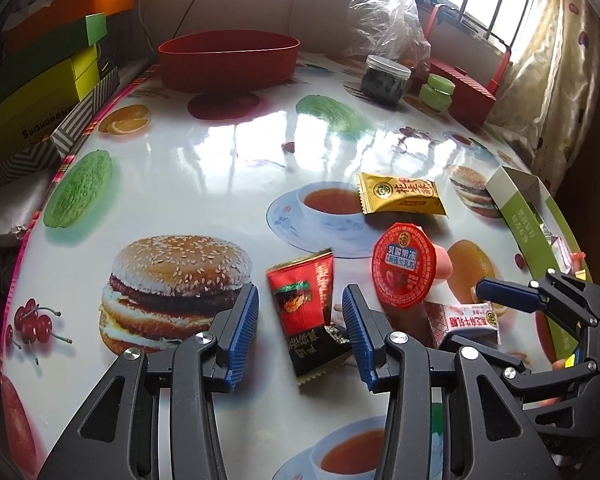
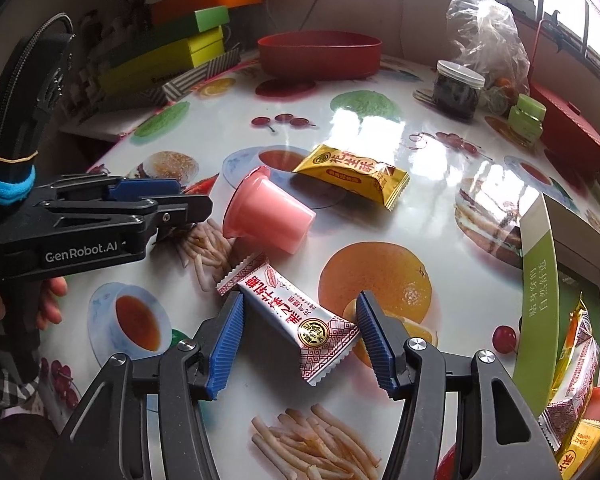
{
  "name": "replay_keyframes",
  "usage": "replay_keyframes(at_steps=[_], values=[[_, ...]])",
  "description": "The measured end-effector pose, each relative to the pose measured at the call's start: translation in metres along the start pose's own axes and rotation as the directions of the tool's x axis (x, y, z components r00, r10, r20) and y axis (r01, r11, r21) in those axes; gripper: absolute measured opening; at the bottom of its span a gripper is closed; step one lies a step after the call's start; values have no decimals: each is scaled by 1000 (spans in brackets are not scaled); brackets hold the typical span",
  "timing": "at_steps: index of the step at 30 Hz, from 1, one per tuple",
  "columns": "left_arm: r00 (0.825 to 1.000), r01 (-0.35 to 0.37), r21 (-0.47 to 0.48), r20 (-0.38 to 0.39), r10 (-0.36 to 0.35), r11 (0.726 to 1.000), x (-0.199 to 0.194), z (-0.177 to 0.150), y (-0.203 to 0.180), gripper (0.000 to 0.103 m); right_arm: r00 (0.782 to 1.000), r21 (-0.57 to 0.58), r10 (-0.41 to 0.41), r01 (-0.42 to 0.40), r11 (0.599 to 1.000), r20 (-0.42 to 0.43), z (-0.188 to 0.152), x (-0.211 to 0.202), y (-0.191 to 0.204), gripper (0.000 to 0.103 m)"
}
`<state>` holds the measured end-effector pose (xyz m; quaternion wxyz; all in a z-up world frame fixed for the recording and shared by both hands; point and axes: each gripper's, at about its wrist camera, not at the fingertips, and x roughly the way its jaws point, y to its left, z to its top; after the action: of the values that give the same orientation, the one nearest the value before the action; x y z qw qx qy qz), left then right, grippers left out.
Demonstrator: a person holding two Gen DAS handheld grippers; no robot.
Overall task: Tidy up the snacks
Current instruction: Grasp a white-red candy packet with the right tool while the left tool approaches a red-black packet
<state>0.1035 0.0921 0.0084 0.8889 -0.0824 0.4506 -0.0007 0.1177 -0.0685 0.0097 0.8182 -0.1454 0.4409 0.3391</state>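
Note:
A red and black snack packet [image 1: 306, 312] lies on the printed tablecloth between the fingers of my left gripper [image 1: 301, 290]. That gripper is open, with a gap at each pad. A white and red packet [image 2: 296, 312] lies slantwise between the fingers of my right gripper [image 2: 300, 300], which is open too, its pads close to the packet's ends. A pink jelly cup [image 2: 268, 212] with a red lid [image 1: 404, 266] lies on its side just beyond both. Farther back rests a yellow packet [image 2: 356, 178]. At the right, an open green and white box [image 2: 540, 280] holds several snacks.
A red bowl [image 1: 228, 60] stands at the back of the table. A dark-filled jar [image 1: 386, 80], a small green jar [image 1: 436, 92], a plastic bag [image 1: 388, 16] and a red box [image 2: 568, 128] crowd the back right. Stacked boxes [image 1: 40, 80] line the left edge.

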Motion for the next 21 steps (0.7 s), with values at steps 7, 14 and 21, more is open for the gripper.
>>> replay_keyframes(at_steps=[7,14,21], values=[[1000,3,6,1,-3,1000,-2,-4,0,45,999,-31,-39,38,999,-10,0,2,4,57],[1000,6,13,8,-6,1000,-3,-6,-1,45,999,-19,-54,54,998,-4,-4,-1,4,52],[999,31,20,8,-31,999,-5,-9,-4,40,998,-4,-65,65,998,1,-7,-5,3,41]])
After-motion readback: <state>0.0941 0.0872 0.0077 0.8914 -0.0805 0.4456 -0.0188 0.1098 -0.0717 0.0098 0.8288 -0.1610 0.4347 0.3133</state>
